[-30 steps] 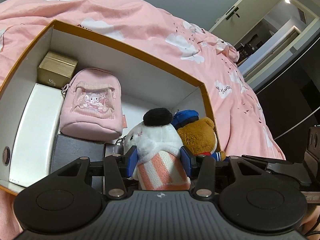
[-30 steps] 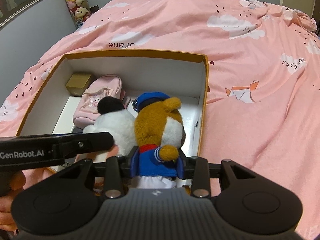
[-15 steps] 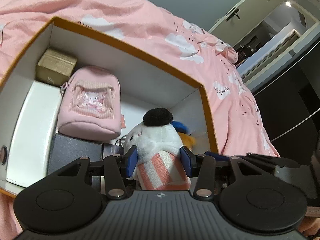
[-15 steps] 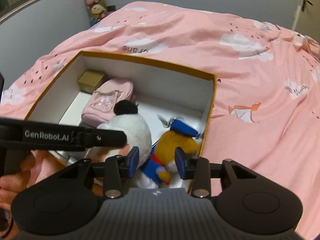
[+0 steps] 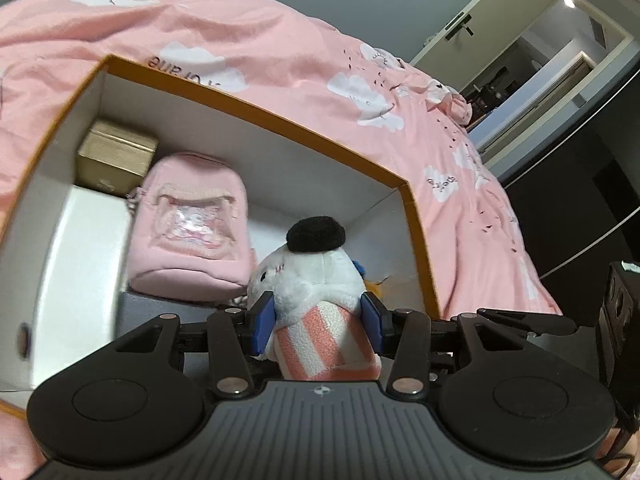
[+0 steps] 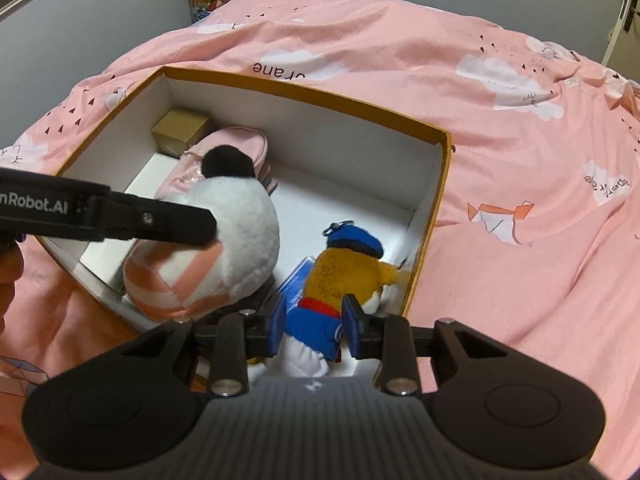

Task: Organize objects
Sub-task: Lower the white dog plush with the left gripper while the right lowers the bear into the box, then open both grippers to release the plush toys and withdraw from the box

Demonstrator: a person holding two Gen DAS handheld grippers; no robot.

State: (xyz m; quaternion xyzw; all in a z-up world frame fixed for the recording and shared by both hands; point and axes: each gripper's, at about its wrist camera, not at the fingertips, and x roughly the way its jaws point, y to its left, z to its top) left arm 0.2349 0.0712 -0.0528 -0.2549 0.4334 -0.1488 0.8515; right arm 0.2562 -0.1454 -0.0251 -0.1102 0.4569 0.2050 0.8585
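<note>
Two plush toys, both at the near end of one open box [image 6: 436, 168]. White toy [image 5: 316, 276]: round, fluffy, black pompom on top, pink-and-white striped knit below; clamped between the blue pads of the left gripper [image 5: 318, 320], raised just over the box's near-left part. Brown toy [image 6: 352, 268]: furry, blue cap with a metal ring, blue jacket, red collar, white bottom; lying head-away on the box floor in the near-right corner, against the right wall. Right gripper [image 6: 313, 326] with blue pads at either side of its jacket, having just been closing; pads against the fabric, apparently gripping.

Box: rectangular, stiff card, white inside, orange rim, resting on the duvet [image 6: 520, 128]. Inside, farther back on the left: one small pink fabric backpack [image 5: 192, 232] with a clear front window, soft and padded, and one gold cardboard cube [image 5: 116, 156] in the far-left corner. One flat white slab [image 5: 80, 280] along the left wall and one dark flat case [image 5: 168, 308] under the backpack's near edge.

Duvet: pink cloth, rumpled, printed with white clouds and small dark marks. One hand [image 6: 8, 276] at the left edge, partly seen.
</note>
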